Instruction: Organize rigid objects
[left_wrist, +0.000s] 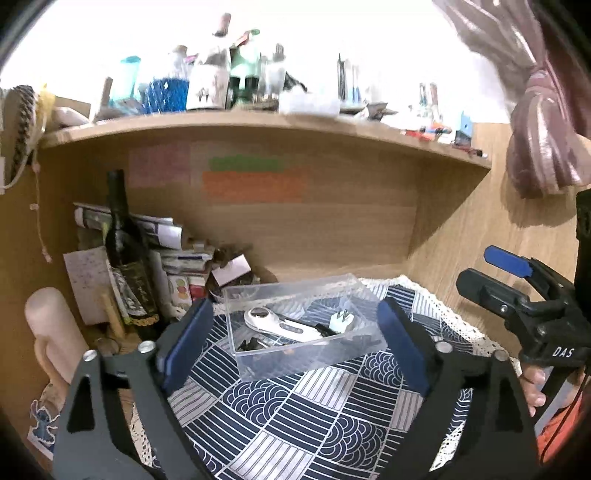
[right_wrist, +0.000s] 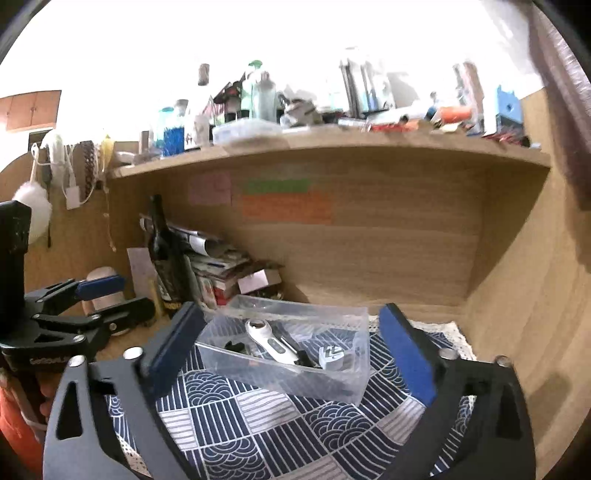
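A clear plastic box (left_wrist: 258, 295) stands on a blue-and-white patterned cloth (left_wrist: 295, 406). In it lie a white handheld tool (left_wrist: 280, 325), a white plug adapter (left_wrist: 341, 320) and small black parts (left_wrist: 251, 344). My left gripper (left_wrist: 295, 343) is open and empty, above the cloth just in front of the box. My right gripper (right_wrist: 291, 350) is open and empty, also just in front of the box (right_wrist: 354, 321); the white tool (right_wrist: 271, 343) and the adapter (right_wrist: 331, 356) show in its view. Each gripper shows at the edge of the other's view.
A dark wine bottle (left_wrist: 123, 243), stacked papers and boxes (left_wrist: 177, 254) and a pale cylinder (left_wrist: 51, 325) stand at the left of the wooden alcove. A cluttered shelf (left_wrist: 258, 122) runs overhead. A wooden side wall (right_wrist: 517, 295) closes the right. A hand holds the other gripper (left_wrist: 535, 317).
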